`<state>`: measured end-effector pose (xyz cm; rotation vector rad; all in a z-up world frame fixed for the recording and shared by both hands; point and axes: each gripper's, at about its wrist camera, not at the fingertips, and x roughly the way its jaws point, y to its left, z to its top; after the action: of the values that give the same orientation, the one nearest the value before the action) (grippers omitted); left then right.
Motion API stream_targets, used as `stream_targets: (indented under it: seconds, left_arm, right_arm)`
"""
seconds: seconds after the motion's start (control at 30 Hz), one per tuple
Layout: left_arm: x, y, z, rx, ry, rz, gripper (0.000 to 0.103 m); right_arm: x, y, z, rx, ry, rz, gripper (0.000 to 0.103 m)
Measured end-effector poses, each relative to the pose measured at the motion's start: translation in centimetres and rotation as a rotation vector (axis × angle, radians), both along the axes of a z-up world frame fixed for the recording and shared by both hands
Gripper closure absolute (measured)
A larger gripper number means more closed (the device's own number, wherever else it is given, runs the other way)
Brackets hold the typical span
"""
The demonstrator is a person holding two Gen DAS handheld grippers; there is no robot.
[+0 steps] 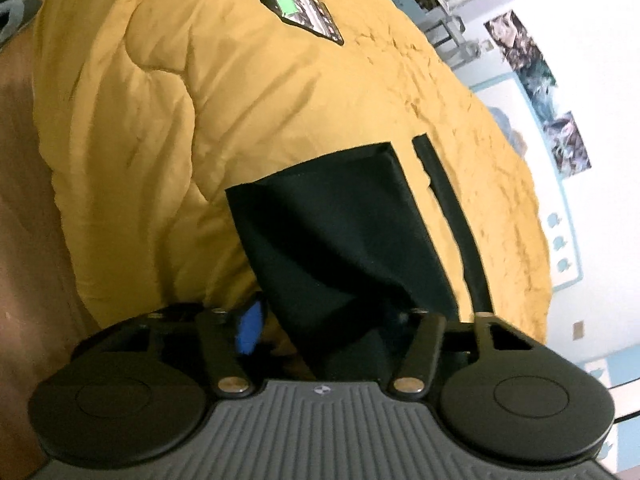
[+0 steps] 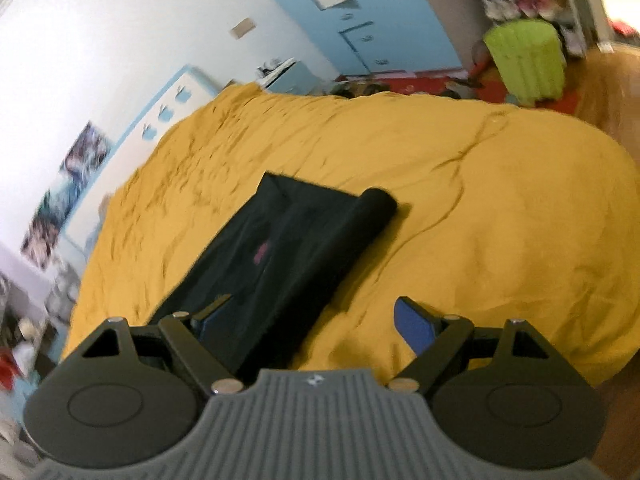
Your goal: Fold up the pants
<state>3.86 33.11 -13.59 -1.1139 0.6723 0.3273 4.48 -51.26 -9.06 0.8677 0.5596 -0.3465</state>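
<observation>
The black soft-fabric pants lay on the mustard-yellow quilted bedspread, partly folded, with a rolled end pointing toward the bed's far edge and a thin black strip of them lying just beside the main panel. Looked like light, floppy cloth to me: it'd drape and slide on itself, so I'd grab it at a corner or hem, both layers at once, not mid-panel.

The left gripper had its jaws at a middling gap with a bunched fold of the pants between them, but the cloth covered one finger, so I couldn't tell if it was really pinched. The right gripper stood wide with its blue pads bare, one over the pants' near edge.

The bedspread was puffy and wrinkled, so folds won't lie crisp. A black smartphone with a lit green screen sat near the far edge. White and blue walls, posters, cluttered shelves, a lime-green bin.
</observation>
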Motion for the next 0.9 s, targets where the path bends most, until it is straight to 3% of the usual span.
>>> stream_targets:
  seconds: [0.1,0.2,0.4,0.43,0.5,0.53,0.63,0.9]
  left_arm:
    - [0.3,0.1,0.2,-0.001,0.004,0.001,0.087]
    - [1.0,0.3,0.5,0.003,0.02,-0.012,0.094]
    - [2.2,0.3,1.0,0.031,0.054,-0.017,0.099]
    - [2.2,0.3,1.0,0.026,0.055,-0.013,0.1]
    - [2.5,0.4,1.2,0.023,0.052,0.0,0.101]
    - [2.4,0.4,1.5,0.038,0.041,0.006,0.101]
    - [2.3,0.1,3.3,0.086,-0.017,-0.004,0.102]
    - [5.5,0.6,8.8,0.09,-0.129,-0.062,0.102]
  right_arm:
    - [0.0,-1.3,-0.2,0.043,-0.007,-0.031,0.028]
    - [0.5,-2.3,-0.8,0.069,-0.008,-0.046,0.033]
    - [3.9,-4.2,-2.0,0.126,0.034,-0.108,0.047]
    - [4.5,-4.6,-2.3,0.134,0.046,-0.121,0.054]
    - [5.7,-5.2,-3.0,0.164,0.07,-0.119,0.082]
    - [6.1,-5.5,-3.3,0.182,0.082,-0.106,0.103]
    - [6.3,-5.9,-3.0,0.218,0.045,-0.074,0.103]
    - [6.0,-6.4,1.4,0.273,-0.12,-0.006,0.103]
